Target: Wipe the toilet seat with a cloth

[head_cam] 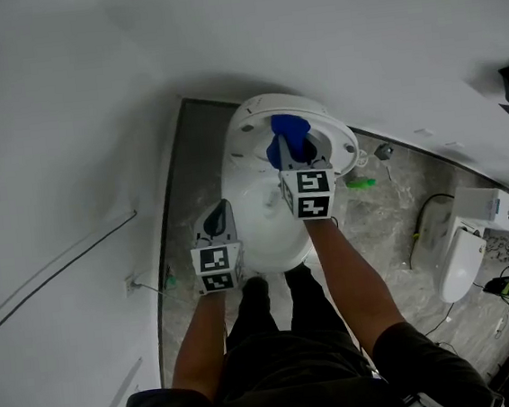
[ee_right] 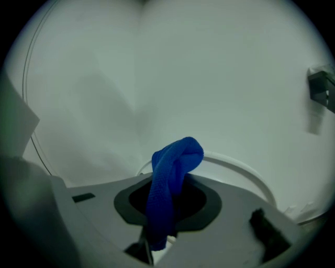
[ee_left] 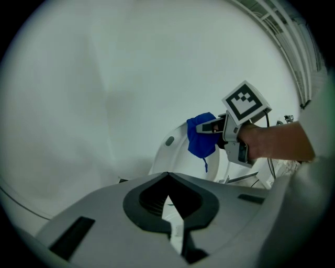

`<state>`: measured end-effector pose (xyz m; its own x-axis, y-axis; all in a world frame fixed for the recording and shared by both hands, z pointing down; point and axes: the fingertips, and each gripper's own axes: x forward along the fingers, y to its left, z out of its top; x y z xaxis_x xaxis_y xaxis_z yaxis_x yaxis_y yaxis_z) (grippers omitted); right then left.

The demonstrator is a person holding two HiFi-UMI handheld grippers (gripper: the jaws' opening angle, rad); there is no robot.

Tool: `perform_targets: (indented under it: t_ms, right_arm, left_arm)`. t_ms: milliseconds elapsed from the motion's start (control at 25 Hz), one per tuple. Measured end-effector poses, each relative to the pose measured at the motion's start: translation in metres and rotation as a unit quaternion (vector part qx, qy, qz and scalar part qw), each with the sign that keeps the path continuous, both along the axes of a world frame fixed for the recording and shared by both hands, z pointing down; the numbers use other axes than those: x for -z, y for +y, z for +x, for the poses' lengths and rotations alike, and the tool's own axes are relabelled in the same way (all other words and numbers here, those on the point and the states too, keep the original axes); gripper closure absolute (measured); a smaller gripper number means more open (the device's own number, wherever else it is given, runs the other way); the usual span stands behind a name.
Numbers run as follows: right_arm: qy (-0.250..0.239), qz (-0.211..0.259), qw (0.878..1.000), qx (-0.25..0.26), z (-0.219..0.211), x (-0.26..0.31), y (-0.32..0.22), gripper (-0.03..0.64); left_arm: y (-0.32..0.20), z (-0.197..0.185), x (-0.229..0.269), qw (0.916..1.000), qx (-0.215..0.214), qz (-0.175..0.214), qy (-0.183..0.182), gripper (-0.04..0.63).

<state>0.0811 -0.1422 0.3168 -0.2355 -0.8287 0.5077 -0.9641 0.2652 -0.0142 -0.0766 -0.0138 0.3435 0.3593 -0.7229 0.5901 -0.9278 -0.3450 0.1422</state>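
The job stands at the approach: the cloth (head_cam: pixel 289 132) is in hand but I see no contact with the toilet seat (head_cam: pixel 243 168) yet. The right tongs (head_cam: pixel 296 153) pinch the blue cloth, which bunches up past the tips and hangs above the open middle of the toilet, near its far end. The left tongs (head_cam: pixel 219 209) are pressed together with nothing between them, low beside the toilet's left flank. By my reckoning, the next move calls for lowering the right tongs until the loose fold lies flat on the white rim, then sweeping along its curve while keeping the grip firm so the cloth doesn't pull free. The head view alone shows the person's stance, the marble floor (head_cam: pixel 390 202) and a second toilet (head_cam: pixel 460 262) well off to the right. The left gripper view gives the cloth's drape from the side. The right gripper view shows the pinch itself, with the rim curving just behind
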Motion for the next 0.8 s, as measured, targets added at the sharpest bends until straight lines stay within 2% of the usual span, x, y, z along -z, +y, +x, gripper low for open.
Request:
perform_targets:
  t_ms: [560,800]
  right_arm:
    - [0.009,0.003,0.997,-0.075,0.095,-0.006,0.033,0.538]
    - [0.048,-0.011,0.995,-0.086,0.122,-0.025,0.051,0.538]
  left_arm:
    - [0.006,0.051,-0.004,0.9991,-0.041,0.000,0.011,0.595]
    - [0.004,0.062,-0.013,0.9989,-0.045,-0.002,0.013,0.595]
